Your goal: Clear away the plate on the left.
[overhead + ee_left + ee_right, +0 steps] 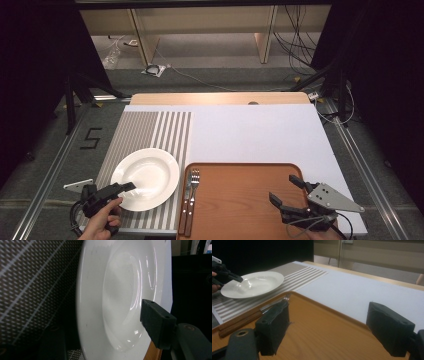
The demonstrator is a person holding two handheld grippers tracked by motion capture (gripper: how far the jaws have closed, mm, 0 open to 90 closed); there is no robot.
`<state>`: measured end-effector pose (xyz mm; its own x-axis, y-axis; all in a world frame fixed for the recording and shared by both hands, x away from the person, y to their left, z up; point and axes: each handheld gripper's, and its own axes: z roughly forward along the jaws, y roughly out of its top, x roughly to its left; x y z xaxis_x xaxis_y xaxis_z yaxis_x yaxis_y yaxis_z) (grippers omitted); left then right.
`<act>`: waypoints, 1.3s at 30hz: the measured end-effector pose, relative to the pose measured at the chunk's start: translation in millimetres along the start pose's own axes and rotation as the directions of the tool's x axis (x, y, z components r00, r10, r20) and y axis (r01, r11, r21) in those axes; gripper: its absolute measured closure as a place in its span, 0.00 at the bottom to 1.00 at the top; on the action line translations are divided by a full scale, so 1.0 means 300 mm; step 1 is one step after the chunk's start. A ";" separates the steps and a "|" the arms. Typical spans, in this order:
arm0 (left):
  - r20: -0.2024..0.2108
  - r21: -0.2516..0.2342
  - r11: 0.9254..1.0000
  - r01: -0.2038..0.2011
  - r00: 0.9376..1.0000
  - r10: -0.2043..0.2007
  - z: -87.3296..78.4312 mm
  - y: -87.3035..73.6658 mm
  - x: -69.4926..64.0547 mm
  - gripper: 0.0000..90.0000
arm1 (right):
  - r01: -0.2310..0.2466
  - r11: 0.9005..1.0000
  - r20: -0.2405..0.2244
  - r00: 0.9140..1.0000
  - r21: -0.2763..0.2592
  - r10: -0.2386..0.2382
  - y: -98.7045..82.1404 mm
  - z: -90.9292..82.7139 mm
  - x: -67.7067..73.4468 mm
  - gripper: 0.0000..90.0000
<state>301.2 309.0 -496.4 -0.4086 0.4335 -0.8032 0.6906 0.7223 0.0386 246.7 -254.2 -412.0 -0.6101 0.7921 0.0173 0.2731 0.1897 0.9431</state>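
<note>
A white deep plate (145,178) (120,290) (252,285) rests on a grey striped placemat (150,130) at the near left. My left gripper (127,189) (100,322) straddles the plate's near-left rim, one jaw over the well and the other below the rim; I see no firm pinch. It also appears in the right gripper view as the left gripper (227,276) at the plate's edge. My right gripper (283,188) (329,315) hovers open and holding nothing over the right part of the orange-brown tray (240,200) (312,335).
A fork (195,177) and a knife (187,192) with wooden handles lie side by side along the tray's left edge, close to the plate. A white cover (250,130) spreads over the table behind the tray. Cables and stands lie on the floor beyond.
</note>
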 end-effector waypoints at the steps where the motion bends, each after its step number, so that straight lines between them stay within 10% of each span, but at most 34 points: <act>1: 0.007 -0.004 1.000 0.009 1.000 -0.009 0.001 -0.003 0.002 0.45 | -0.002 1.000 0.000 1.000 -0.001 0.002 0.000 0.000 0.000 0.22; 22: -0.005 -0.046 0.996 0.070 0.997 -0.071 -0.001 -0.020 0.022 0.88 | -0.002 1.000 -0.005 1.000 -0.013 0.002 0.002 0.002 0.000 0.22; 39: 0.102 -0.067 0.995 0.075 0.992 -0.068 -0.019 -0.012 0.020 0.86 | -0.003 1.000 -0.010 1.000 -0.014 0.003 0.003 0.003 -0.001 0.22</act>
<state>292.9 312.2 -498.1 -0.3916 0.3261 -0.8604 0.6166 0.7871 0.0177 247.7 -253.7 -411.3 -0.6167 0.7868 0.0232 0.2642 0.1791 0.9477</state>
